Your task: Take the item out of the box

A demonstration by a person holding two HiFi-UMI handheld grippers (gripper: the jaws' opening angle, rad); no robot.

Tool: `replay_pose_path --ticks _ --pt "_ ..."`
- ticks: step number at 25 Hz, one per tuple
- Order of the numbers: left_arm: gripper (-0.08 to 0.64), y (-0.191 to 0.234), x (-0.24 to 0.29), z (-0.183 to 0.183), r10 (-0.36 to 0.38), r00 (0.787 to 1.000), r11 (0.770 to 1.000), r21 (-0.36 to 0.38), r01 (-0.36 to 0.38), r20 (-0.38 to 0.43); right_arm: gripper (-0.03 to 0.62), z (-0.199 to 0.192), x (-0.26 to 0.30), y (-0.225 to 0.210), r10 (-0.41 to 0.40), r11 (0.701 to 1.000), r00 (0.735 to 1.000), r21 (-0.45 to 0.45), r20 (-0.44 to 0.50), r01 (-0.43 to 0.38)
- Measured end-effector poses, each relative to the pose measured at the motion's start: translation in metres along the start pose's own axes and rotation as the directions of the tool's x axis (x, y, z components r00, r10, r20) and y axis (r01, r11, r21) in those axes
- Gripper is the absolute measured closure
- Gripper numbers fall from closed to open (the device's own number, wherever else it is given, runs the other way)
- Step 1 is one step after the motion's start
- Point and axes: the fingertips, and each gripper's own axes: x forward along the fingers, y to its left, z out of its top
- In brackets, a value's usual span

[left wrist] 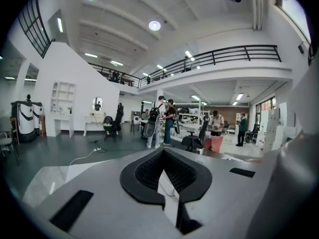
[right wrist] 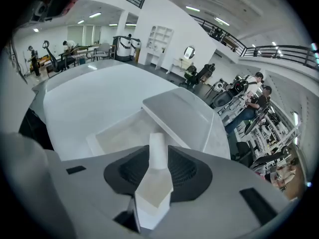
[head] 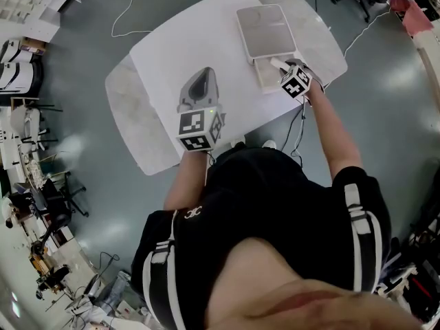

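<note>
so the right gripper [right wrist: 158, 151] looks clamped on the white item [right wrist: 154, 188], which fills the gap between its jaws and pokes out past the tips, I'd guess so it lifts out straight. just ahead and below it sits the open box [right wrist: 117, 133], tray looks bare from here, so I'd say the item is already clear of it. beyond that the lid [right wrist: 184, 116] lies flipped back out of the way. left gripper [left wrist: 164, 158] hangs off to the side over the table [head: 165, 60], jaws a little apart, nothing in them, probably just waiting
</note>
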Motion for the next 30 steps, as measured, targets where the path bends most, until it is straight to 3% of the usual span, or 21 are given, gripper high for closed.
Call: replay_pose_path --ticks 13,20,26,30 --pt "0.546 0.023 -0.01 -0.008 0.082 0.996 0.996 -0.016 -0.082 -0.017 0.465 -0.01 0.047 0.002 0.076 0.997 0.989 -0.01 -0.127 -0.078" --pt "0.546 0.031 -0.017 -0.01 0.114 0.993 0.993 -0.023 -0.115 -0.015 0.453 -0.013 0.07 0.006 0.079 0.997 0.98 -0.011 -0.182 -0.082" --pt "0.546 0.035 -0.023 -0.008 0.125 0.992 0.992 -0.024 -0.125 -0.009 0.453 -0.018 0.079 0.003 0.002 0.995 0.979 -0.095 -0.201 -0.022" --pt "0.546 0.035 -0.023 -0.008 0.113 0.994 0.993 -0.024 -0.113 -0.005 0.456 -0.014 0.072 0.007 0.029 0.998 0.98 -0.057 -0.195 -0.041"
